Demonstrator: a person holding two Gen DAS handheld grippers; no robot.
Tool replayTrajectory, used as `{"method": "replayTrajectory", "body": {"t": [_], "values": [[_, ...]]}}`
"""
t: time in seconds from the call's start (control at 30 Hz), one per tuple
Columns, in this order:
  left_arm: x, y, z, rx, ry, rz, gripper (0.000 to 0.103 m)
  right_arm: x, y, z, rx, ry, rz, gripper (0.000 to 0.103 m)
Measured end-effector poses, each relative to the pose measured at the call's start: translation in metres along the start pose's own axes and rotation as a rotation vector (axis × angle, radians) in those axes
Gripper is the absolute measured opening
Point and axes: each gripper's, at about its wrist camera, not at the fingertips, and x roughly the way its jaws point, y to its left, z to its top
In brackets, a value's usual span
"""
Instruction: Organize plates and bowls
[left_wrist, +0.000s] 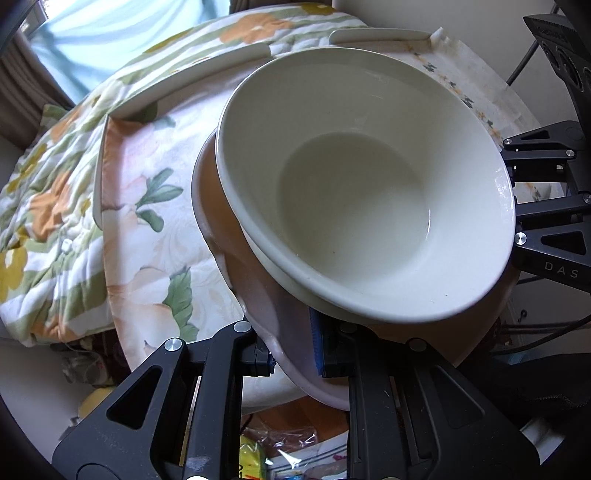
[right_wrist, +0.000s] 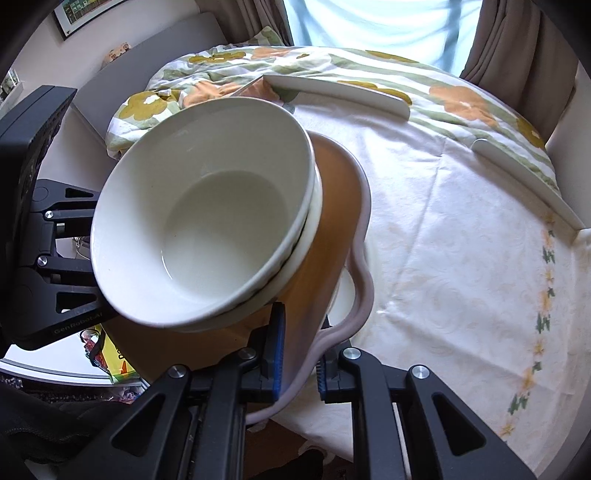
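A white bowl (left_wrist: 354, 206) sits nested in a second white bowl (left_wrist: 266, 258), tilted, on a plate with a wavy pale rim and an orange-brown face (left_wrist: 221, 221). My left gripper (left_wrist: 295, 354) is shut on the plate's near rim. My right gripper (right_wrist: 299, 365) is shut on the plate's rim (right_wrist: 362, 229) from the other side; the stacked bowls (right_wrist: 199, 229) lean to its left. The plate is held above the table's edge. Each gripper shows in the other's view: the right one (left_wrist: 546, 206) and the left one (right_wrist: 55, 266).
A table with a floral cloth (right_wrist: 443, 258) and a white raised rim (right_wrist: 524, 184) lies ahead. A flowered quilt (left_wrist: 48, 206) lies beyond it. Curtains and a window are at the back. Packets lie on the floor below (left_wrist: 273, 454).
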Motion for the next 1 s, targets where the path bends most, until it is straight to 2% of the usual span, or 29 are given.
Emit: {"method": "replayTrajectory", "body": {"t": [0.67,1.0], "values": [[0.028,-0.001,0.012,0.023,0.014,-0.035,0.012,0.012,-0.008,-0.004,0.063,0.020,-0.036,0.013],[0.031,-0.001,0.018,0.024,0.081,-0.032,0.013,0.015,-0.007,0.000,0.065,0.053,-0.045,0.013]]}}
